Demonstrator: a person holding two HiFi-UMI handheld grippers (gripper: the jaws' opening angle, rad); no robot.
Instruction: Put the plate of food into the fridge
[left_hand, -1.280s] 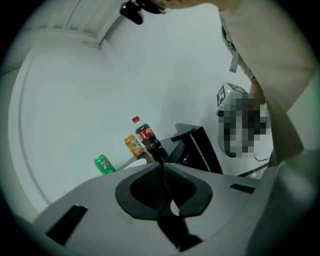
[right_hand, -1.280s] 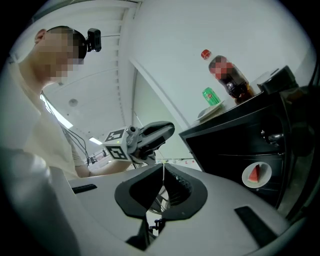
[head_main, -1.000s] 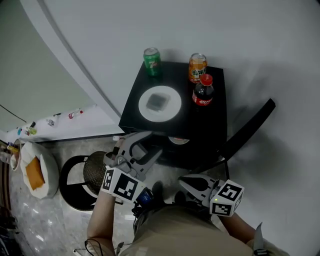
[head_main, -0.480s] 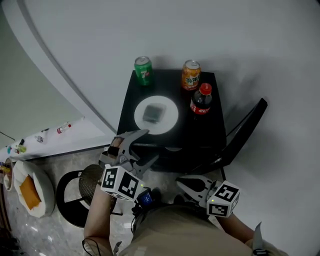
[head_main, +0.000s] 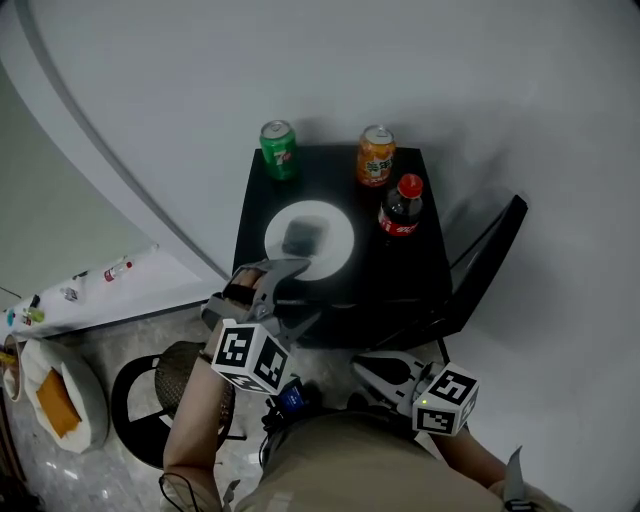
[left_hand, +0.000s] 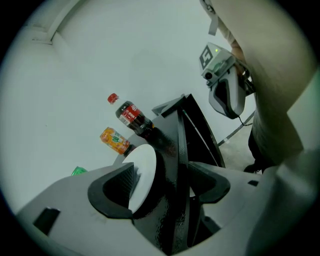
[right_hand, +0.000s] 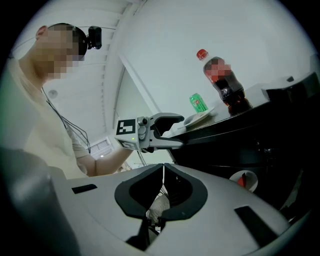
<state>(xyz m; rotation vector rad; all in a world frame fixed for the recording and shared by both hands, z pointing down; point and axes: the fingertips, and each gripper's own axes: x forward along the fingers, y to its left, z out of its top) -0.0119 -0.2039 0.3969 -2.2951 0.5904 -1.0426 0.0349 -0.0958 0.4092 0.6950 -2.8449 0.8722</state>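
Observation:
A white plate of food (head_main: 308, 238) lies on top of a small black fridge (head_main: 420, 270), whose door (head_main: 485, 265) stands open at the right. My left gripper (head_main: 305, 292) is at the front edge of the fridge top. Its jaws have just been opening and stand wide apart. In the left gripper view the plate's rim (left_hand: 143, 175) and the fridge's top edge lie between the jaws of the left gripper (left_hand: 162, 172), and the pads do not press on them. My right gripper (head_main: 360, 363) hangs low in front of the fridge, shut and empty, with the tips of the right gripper (right_hand: 162, 168) meeting.
On the fridge top stand a green can (head_main: 278, 149), an orange can (head_main: 376, 155) and a cola bottle (head_main: 400, 207). A round stool (head_main: 170, 385) is at the lower left, beside a white dish (head_main: 60, 400) with orange food. A red-and-white item (right_hand: 244, 180) sits inside the fridge.
My left gripper has moved forward to the fridge top's front edge, near the plate, and its jaws have spread wider. The right gripper has stayed shut and shifted only slightly.

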